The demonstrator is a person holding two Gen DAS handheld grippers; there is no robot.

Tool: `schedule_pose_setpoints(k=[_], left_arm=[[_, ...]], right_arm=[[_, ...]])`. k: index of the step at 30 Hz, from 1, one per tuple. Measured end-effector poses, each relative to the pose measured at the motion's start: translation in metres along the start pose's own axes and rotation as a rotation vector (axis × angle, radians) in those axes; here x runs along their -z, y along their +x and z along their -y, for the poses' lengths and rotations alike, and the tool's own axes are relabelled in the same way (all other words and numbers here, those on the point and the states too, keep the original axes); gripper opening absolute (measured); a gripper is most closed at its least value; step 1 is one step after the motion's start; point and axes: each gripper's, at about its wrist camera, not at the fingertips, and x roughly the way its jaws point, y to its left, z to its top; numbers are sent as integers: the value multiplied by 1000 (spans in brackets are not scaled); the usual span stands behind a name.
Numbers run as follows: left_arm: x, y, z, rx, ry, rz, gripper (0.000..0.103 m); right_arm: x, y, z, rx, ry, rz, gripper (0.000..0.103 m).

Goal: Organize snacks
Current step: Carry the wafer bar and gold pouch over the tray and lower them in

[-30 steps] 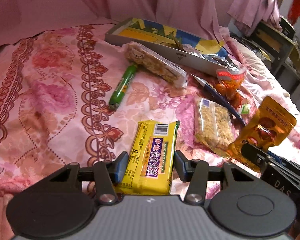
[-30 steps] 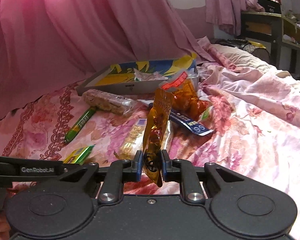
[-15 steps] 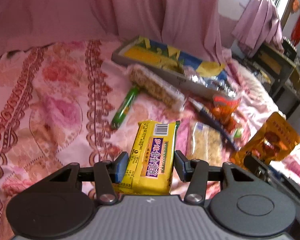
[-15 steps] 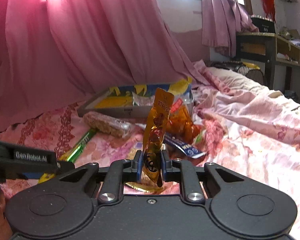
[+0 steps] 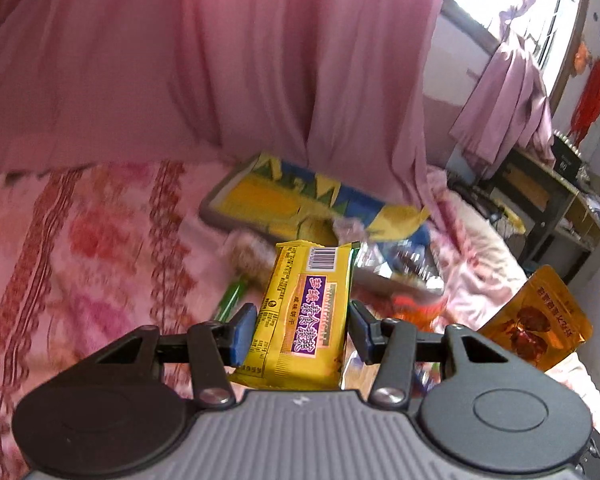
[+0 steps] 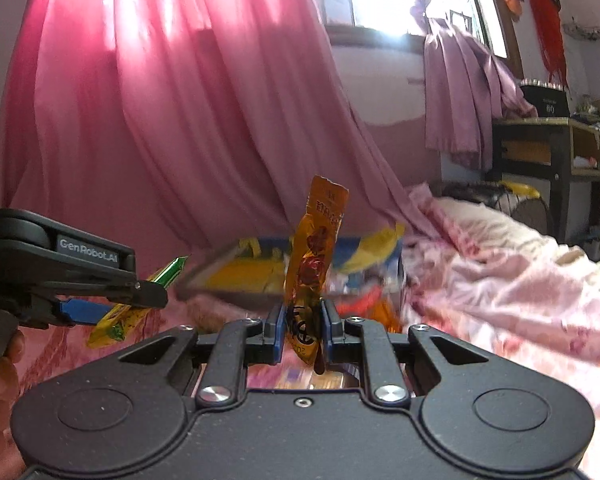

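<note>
Both look light, crinkly & slippery: left hand-held gripper (image 5: 302, 326) clamps yellow cracker pack (image 5: 305, 314) across its width, right hand-held gripper (image 6: 300, 326) pinches orange pouch (image 6: 314, 264) low, both above bed (image 6: 500, 280) near box (image 5: 284, 200).

Motion blur smears the floral bedspread (image 5: 80, 248) and the yellow-and-blue box (image 5: 296, 200) in the left wrist view, so the print on the box cannot be read. The yellow packet (image 5: 306, 312) covers most of a pale grainy snack (image 5: 246, 254) and the upper end of a green stick (image 5: 230, 300); what lies in the box behind it is a blurred glitter of wrappers. The orange pouch (image 5: 540, 330) has its lower part hidden behind the gripper body. In the right wrist view the pouch (image 6: 314, 264) blocks the middle of the box (image 6: 252, 276), and the red-orange packs (image 6: 370, 304) below are too blurred to identify.
</note>
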Motion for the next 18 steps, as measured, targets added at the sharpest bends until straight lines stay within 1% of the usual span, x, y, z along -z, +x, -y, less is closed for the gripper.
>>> schedule_pose_setpoints(k=[4,8,12,18], left_arm=[[-22,11,10,11,35,45,53],[-42,34,19,16,60,55,53],[-59,63,21,17,70,38,53],[-81,121,25,-1,79,-6,53]], right_arm=[[-20,20,13,3,0,47,19],[-35,46,28,-3,34,74,19],[-44,85,42,-31,74,58,19],[-50,140,62,-69,155,25,19]])
